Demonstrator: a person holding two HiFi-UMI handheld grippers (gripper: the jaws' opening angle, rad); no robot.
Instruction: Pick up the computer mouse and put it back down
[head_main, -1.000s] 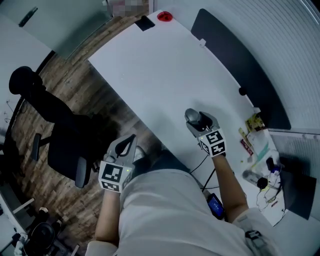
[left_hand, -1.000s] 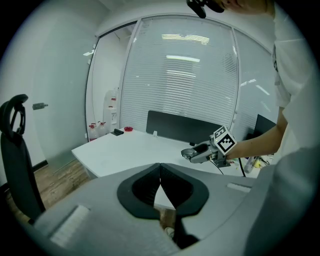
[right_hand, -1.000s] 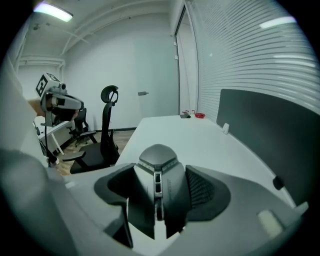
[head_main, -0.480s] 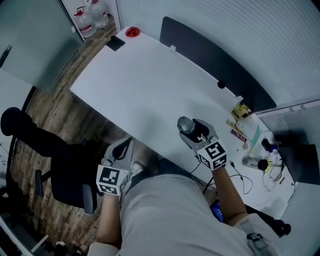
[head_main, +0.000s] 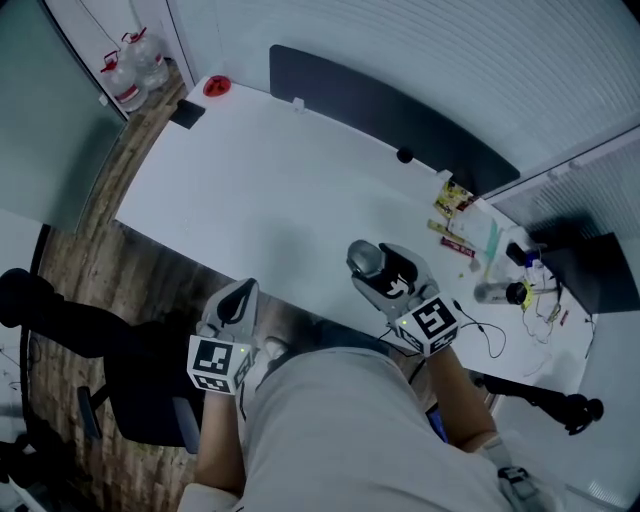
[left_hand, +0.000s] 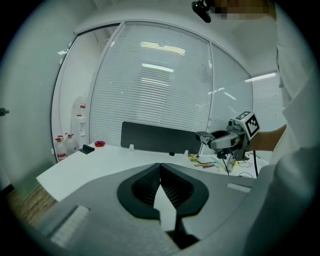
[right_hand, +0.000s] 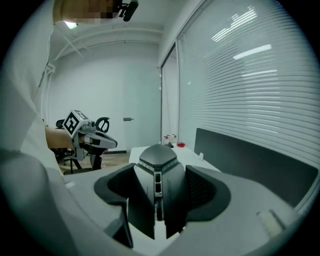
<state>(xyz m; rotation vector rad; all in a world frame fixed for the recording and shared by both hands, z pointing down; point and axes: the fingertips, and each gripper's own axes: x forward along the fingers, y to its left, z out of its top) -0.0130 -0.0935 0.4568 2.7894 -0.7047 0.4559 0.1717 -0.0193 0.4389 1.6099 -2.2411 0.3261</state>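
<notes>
1. Two grippers are in view, but only one is working. The right gripper (right_hand: 160, 199) has its fingers closed on the flanks of the grey computer mouse (right_hand: 157, 165), which fills the gap between them.
2. In the left gripper view the mouse appears to be held clear of the white tabletop (head_main: 260, 190), above its near edge and right of centre. I judge the lift done and the setting down not yet begun.
3. The left gripper (left_hand: 160, 167) hangs off the near side of the tabletop, over the wooden floor (head_main: 95, 250). Its fingers are pressed together at the tips with nothing between them.
4. A dark divider panel (head_main: 390, 110) runs along the far edge, with a small red object (head_main: 216, 86) at the far left corner. To the right lies a clutter of snack packets (head_main: 452, 200) and cables (head_main: 545, 315).
5. Several things could go wrong from here:
   - The mouse's sides look smooth and curved, so a tilt of the wrist or a slack squeeze could let it slide out and drop.
   - It hangs close to the near edge, so lowering it without moving it farther in could leave it overhanging or send it to the floor.
   - Opening the fingers before the base touches would let it fall and knock.
   - Drifting right would bring it down among the cables.
</notes>
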